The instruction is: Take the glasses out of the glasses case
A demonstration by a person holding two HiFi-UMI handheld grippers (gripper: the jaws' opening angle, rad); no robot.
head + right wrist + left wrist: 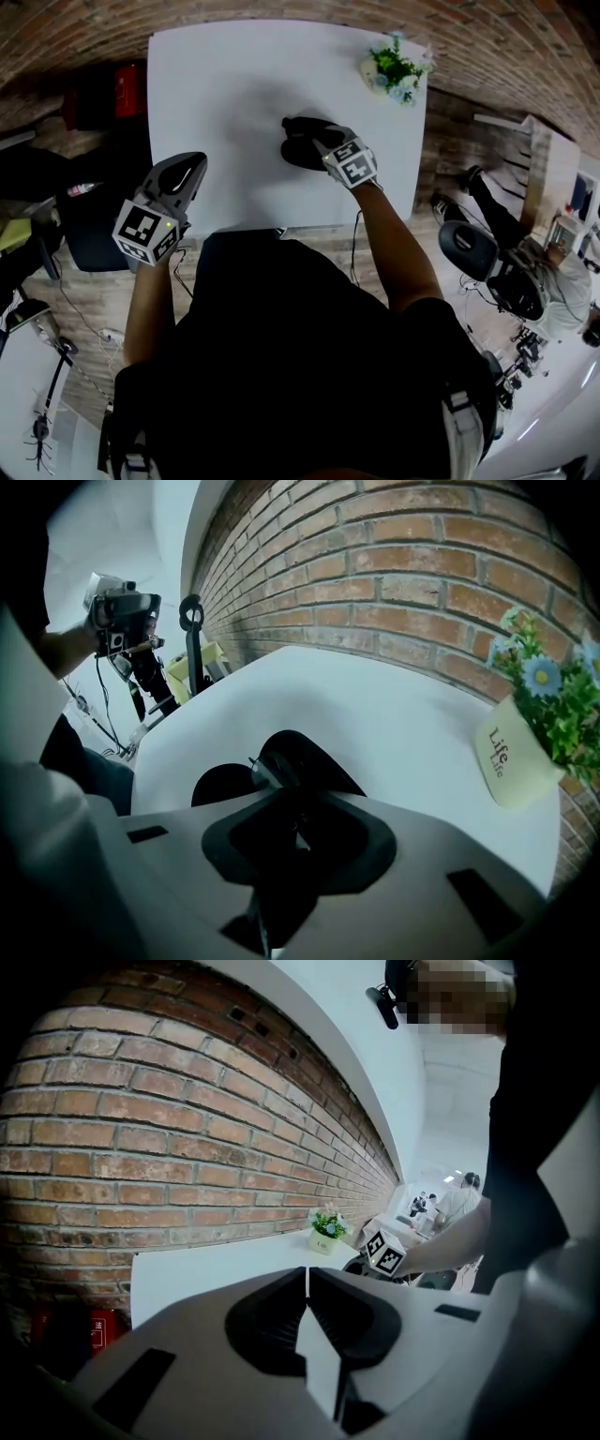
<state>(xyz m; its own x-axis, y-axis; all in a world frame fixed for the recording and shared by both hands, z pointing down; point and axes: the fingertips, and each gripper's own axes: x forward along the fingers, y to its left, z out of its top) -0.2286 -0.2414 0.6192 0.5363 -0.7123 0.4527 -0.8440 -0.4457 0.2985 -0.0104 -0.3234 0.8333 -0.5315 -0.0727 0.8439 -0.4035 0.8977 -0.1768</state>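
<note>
Low at the left, off the desk (pixel 234 94) edge, the left gripper (pixel 185 175) has its jaws closed on nothing. At mid-frame the right gripper (pixel 316 141), jaws drawn together, is at the dark glasses case (pixel 296 153) on the desk. A flower pot (pixel 396 70) stands upper right.

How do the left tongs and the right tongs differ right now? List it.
The grey left tongs hover by the white table's near corner; the grey right tongs sit at the black glasses case mid-table. The left tongs are shut, empty; the right tongs' grip is too dark to tell. Both carry marker cubes.
</note>
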